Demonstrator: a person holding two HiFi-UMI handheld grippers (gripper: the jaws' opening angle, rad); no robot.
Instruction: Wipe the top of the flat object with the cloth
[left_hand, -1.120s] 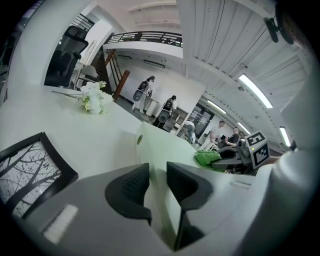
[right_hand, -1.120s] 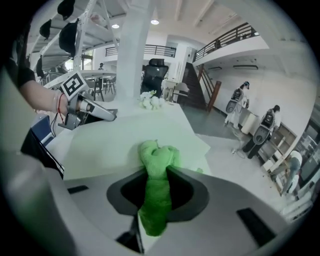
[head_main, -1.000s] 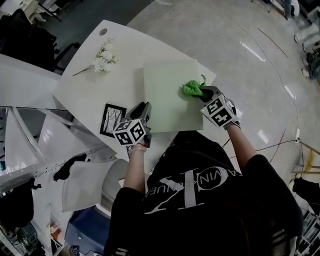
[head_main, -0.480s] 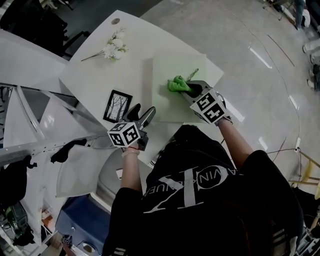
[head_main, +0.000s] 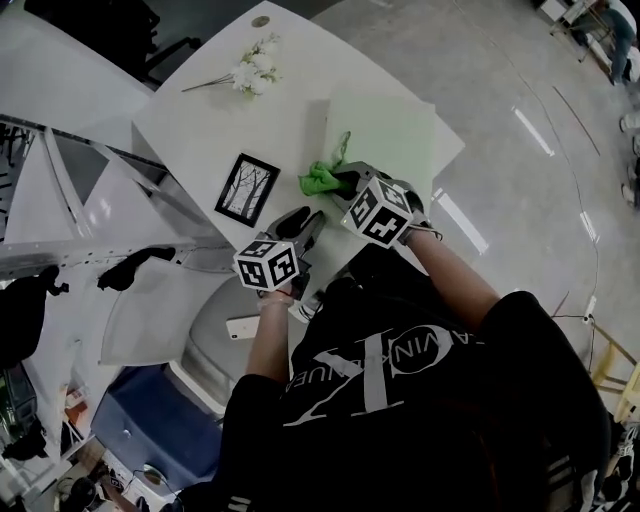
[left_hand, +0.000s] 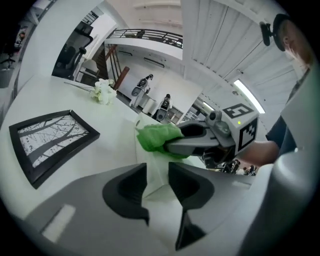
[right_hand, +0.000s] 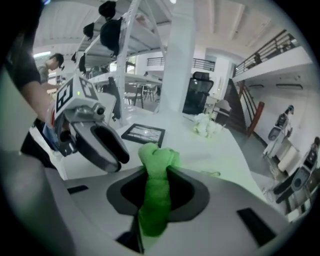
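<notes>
A pale green flat board (head_main: 390, 130) lies on the white table (head_main: 210, 130). My right gripper (head_main: 340, 183) is shut on a bright green cloth (head_main: 320, 180), which rests at the board's left edge. The right gripper view shows the cloth (right_hand: 156, 190) bunched between the jaws. My left gripper (head_main: 305, 225) sits near the board's near left corner, just short of the right one. Its jaws have just been closing. They stand apart, and the board's corner (left_hand: 152, 162) shows in the gap. The cloth (left_hand: 157, 137) and the right gripper (left_hand: 172, 141) lie straight ahead of it.
A black picture frame (head_main: 247, 188) lies left of the board, close to both grippers. White artificial flowers (head_main: 255, 70) lie at the table's far side. White shelving (head_main: 90, 200) and a blue bin (head_main: 165, 430) stand to the left, below the table's edge.
My right gripper dragged the cloth from the board's right part across to its left edge. The left gripper drew back toward me, away from the picture frame, and its jaws widened and then narrowed.
</notes>
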